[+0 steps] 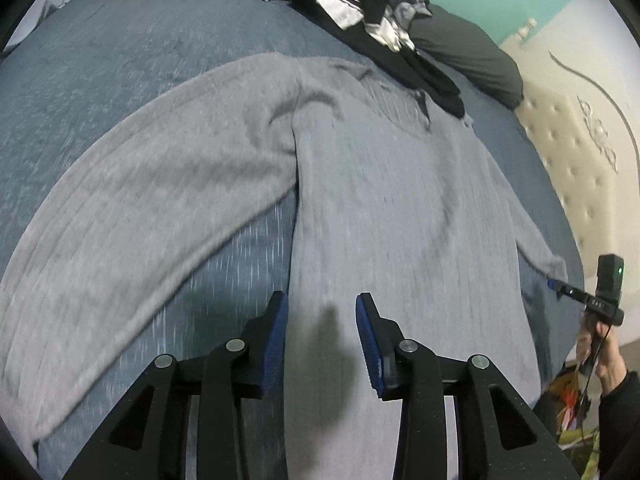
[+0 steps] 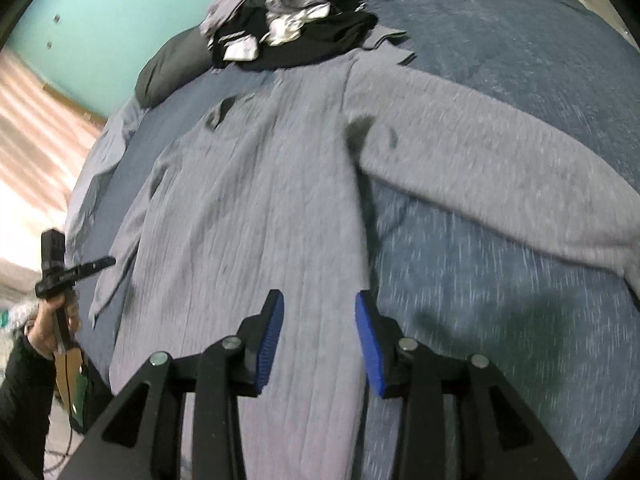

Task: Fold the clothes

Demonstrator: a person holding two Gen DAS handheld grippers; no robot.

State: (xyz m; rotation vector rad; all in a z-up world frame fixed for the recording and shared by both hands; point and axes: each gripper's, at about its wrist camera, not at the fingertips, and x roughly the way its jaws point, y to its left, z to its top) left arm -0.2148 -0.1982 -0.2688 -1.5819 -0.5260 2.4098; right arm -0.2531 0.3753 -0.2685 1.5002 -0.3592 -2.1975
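Both tongs, left gripper (image 1: 322, 338) and right gripper (image 2: 319, 338), spread, empty, over grey sweater (image 1: 380, 220); long axis toward 12 o'clock.

My fingers (image 1: 280, 344) wear ribbed blue rubbery pads on matt black plastic. At twelve o'clock, the grey sweater (image 1: 380, 208) is soft ribbed knit; the bed's blue cover (image 1: 120, 60) looks nubbly cloth.

A bed (image 1: 120, 60) with a blue cover carries a grey sweater (image 1: 400, 208) spread flat, sleeves out, a heap of dark clothes (image 1: 360, 4), and dark pillows (image 1: 472, 56).
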